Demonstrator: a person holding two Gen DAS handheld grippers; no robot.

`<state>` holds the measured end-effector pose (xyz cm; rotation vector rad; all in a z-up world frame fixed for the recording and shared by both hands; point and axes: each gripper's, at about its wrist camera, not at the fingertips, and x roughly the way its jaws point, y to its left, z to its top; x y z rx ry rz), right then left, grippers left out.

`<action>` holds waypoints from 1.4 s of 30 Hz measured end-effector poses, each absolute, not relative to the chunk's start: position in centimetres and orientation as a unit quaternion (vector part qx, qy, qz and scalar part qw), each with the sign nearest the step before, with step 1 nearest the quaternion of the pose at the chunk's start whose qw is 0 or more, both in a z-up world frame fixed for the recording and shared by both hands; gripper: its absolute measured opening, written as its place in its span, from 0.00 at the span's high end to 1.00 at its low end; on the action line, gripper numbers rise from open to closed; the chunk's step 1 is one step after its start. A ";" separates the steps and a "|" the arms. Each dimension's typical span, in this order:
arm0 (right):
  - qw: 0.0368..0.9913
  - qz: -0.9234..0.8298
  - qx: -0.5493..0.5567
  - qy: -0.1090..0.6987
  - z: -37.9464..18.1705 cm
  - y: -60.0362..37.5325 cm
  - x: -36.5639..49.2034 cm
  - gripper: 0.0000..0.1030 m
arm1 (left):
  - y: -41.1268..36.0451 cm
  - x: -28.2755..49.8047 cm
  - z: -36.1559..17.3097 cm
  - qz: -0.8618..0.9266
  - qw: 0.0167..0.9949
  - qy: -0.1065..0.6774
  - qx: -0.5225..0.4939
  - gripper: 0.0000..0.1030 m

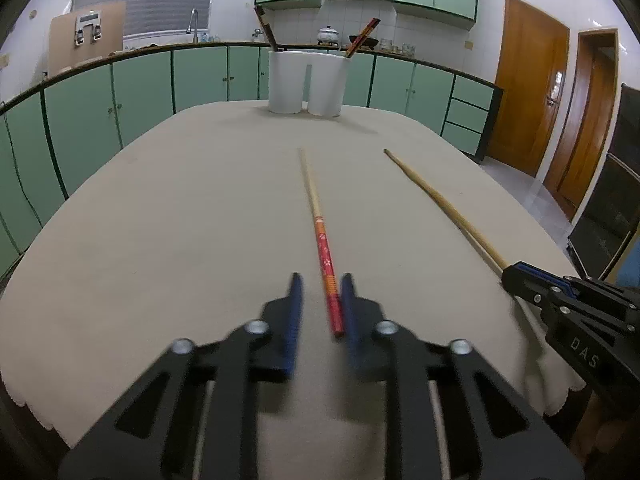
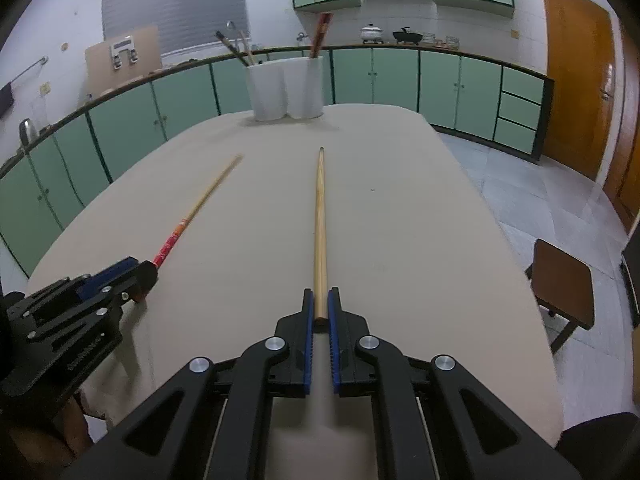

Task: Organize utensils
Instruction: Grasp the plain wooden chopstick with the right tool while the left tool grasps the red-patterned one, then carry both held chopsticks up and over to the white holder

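A red-handled chopstick [image 1: 322,240] lies on the beige tablecloth, its red end between the blurred fingers of my left gripper [image 1: 322,280]. It rests against the right pad, and a gap shows at the left pad, so the jaws stand open. My right gripper [image 2: 320,296] is shut on the thick end of a plain bamboo chopstick [image 2: 320,220], which points away toward the holder. The right wrist view has the left gripper [image 2: 146,270] at lower left with the red chopstick [image 2: 172,240] running out of it. The right gripper [image 1: 510,272] shows at the right edge of the left wrist view.
A white twin-cup utensil holder [image 1: 306,84] with several chopsticks in it stands at the table's far end. Green cabinets and a counter run behind the table [image 1: 160,220]. A brown stool [image 2: 564,280] sits on the floor to the right, near wooden doors.
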<state>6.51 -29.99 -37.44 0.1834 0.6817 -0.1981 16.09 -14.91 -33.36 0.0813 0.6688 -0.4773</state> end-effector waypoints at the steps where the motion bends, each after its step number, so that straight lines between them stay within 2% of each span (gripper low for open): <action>1: 0.934 -0.094 0.087 0.334 -37.4 -29.7 6.7 0.93 | -14.7 16.1 -33.4 -0.228 0.917 0.325 0.039 0.95; 10: 0.936 -0.067 0.070 0.339 -37.5 -27.6 7.6 0.93 | -13.5 16.0 -33.2 -0.215 0.920 0.325 0.038 0.93; 12: 0.935 -0.066 0.074 0.341 -37.4 -27.7 7.4 0.93 | -13.3 15.7 -33.0 -0.212 0.919 0.328 0.044 0.81; 14: 0.934 -0.066 0.077 0.342 -37.5 -27.7 7.1 0.92 | -12.9 15.4 -32.9 -0.212 0.919 0.330 0.047 0.62; 15: 0.934 -0.068 0.077 0.342 -37.5 -27.8 6.9 0.92 | -12.8 15.4 -32.9 -0.214 0.917 0.333 0.049 0.61; 18: 0.933 -0.069 0.078 0.344 -37.4 -27.8 6.8 0.92 | -13.0 15.5 -33.0 -0.218 0.916 0.333 0.054 0.63; 19: 0.933 -0.070 0.078 0.345 -37.4 -27.8 6.8 0.92 | -13.0 15.5 -32.9 -0.220 0.915 0.332 0.055 0.68; 20: 0.933 -0.070 0.077 0.345 -37.4 -27.7 6.8 0.92 | -13.1 15.5 -32.9 -0.225 0.914 0.332 0.057 0.82; 22: 0.932 -0.071 0.077 0.347 -37.4 -27.6 6.7 0.92 | -13.3 15.5 -32.9 -0.235 0.910 0.336 0.061 0.95; 29: 0.930 -0.072 0.085 0.350 -35.7 -27.6 6.6 0.94 | -13.1 15.6 -30.3 -0.238 0.909 0.340 0.052 0.95; 42: 0.952 -0.051 0.088 0.289 -22.4 -28.3 6.6 0.94 | -11.1 16.7 -19.7 -0.244 0.924 0.293 0.017 0.95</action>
